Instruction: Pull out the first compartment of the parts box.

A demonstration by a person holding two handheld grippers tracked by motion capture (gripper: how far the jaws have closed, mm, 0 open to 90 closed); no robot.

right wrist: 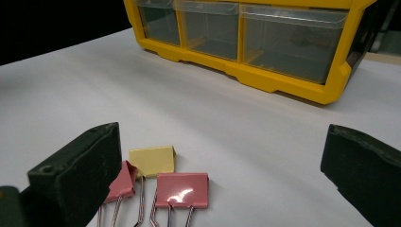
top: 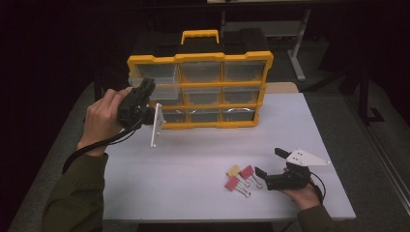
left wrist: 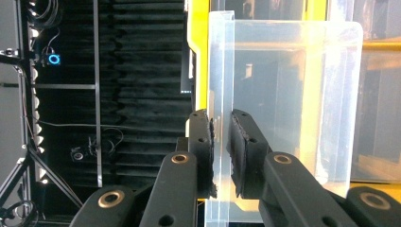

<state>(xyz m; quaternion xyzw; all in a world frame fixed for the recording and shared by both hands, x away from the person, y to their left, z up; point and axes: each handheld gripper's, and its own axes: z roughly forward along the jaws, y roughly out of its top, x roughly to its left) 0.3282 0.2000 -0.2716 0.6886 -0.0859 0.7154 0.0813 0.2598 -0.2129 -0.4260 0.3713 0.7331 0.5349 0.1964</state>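
A yellow organizer (top: 200, 57) with clear drawers stands upright at the back of the white table (top: 193, 150). One clear drawer (top: 166, 90) in its left column is slid partly out. My left gripper (top: 146, 89) is shut on that drawer's front wall, and the left gripper view has the pads of my left gripper (left wrist: 221, 124) pinching the thin clear edge of the drawer (left wrist: 283, 94). My right gripper (top: 269, 162) rests open at the front right. Just left of it lie a yellow binder clip (top: 233, 170) and two pink binder clips (top: 247, 172). In the right gripper view the yellow clip (right wrist: 152, 161) and a pink clip (right wrist: 182, 189) sit between my right gripper's (right wrist: 222, 161) wide jaws.
The organizer's other drawers (right wrist: 288, 42) are pushed in and look bare. A black carry case with a yellow handle (top: 199, 35) stands behind the organizer. Dark floor and a table leg (top: 296, 58) lie beyond the table's far edge.
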